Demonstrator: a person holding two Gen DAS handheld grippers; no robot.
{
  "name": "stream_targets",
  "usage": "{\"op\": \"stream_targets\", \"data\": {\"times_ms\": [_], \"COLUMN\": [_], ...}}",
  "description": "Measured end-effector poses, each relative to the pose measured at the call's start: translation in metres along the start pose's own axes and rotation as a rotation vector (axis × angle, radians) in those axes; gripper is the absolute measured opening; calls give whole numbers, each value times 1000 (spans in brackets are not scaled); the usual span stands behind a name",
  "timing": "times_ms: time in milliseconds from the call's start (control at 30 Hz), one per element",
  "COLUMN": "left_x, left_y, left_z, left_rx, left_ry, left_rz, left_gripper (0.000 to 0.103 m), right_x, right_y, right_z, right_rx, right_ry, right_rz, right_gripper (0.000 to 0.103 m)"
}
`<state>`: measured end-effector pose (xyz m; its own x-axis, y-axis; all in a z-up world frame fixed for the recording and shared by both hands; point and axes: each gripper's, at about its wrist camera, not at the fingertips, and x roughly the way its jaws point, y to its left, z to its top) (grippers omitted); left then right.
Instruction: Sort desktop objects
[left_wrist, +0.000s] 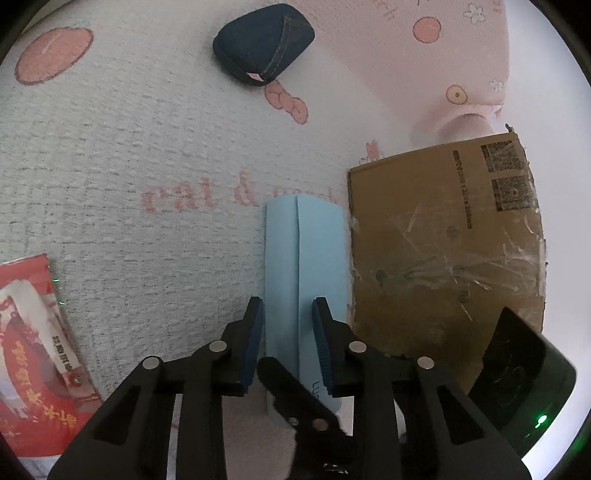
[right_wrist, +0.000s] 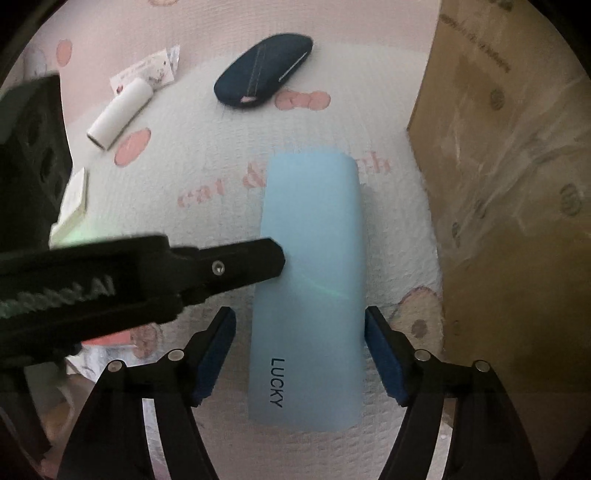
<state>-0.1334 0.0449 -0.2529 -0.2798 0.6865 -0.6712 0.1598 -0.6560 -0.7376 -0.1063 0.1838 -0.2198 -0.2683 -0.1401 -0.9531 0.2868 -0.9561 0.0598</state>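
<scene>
A light blue case (left_wrist: 306, 251) printed LUCKY lies lengthwise on a white cloth with pink print. My left gripper (left_wrist: 288, 306) is narrowed around the case's left part: one pad rests on its left edge, the other presses on its top face. From the right wrist view, one of its fingers (right_wrist: 251, 264) reaches the case (right_wrist: 310, 229) from the left. My right gripper (right_wrist: 299, 310) points steeply down and straddles the LUCKY end. Its jaws are wide, with a gap on the left side and the right pad close to the case.
A dark denim case (left_wrist: 262, 44) (right_wrist: 262, 70) lies farther back. A cardboard box (left_wrist: 443, 240) (right_wrist: 517, 184) stands close on the right. A white roll (right_wrist: 120, 112), a small tag packet (right_wrist: 147, 68), a pale box (right_wrist: 74, 199) and a red packet (left_wrist: 33, 350) lie left.
</scene>
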Motion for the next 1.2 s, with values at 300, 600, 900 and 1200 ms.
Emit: {"op": "stream_targets", "data": {"times_ms": [300, 600, 900, 1200], "left_x": [-30, -57, -69, -52], "left_y": [5, 47, 43, 33], "left_z": [-4, -14, -5, -8], "left_rx": [9, -116, -123, -85], "left_ry": [-35, -37, -117, -107], "left_rz": [62, 37, -1, -3], "left_gripper": [18, 18, 43, 42], "right_x": [-2, -6, -26, -9], "right_y": [22, 29, -24, -17], "right_z": [-1, -1, 7, 13], "right_rx": [-5, -49, 159, 220], "right_ry": [29, 25, -56, -91], "right_rz": [120, 248, 268, 352], "right_gripper": [61, 63, 63, 40]}}
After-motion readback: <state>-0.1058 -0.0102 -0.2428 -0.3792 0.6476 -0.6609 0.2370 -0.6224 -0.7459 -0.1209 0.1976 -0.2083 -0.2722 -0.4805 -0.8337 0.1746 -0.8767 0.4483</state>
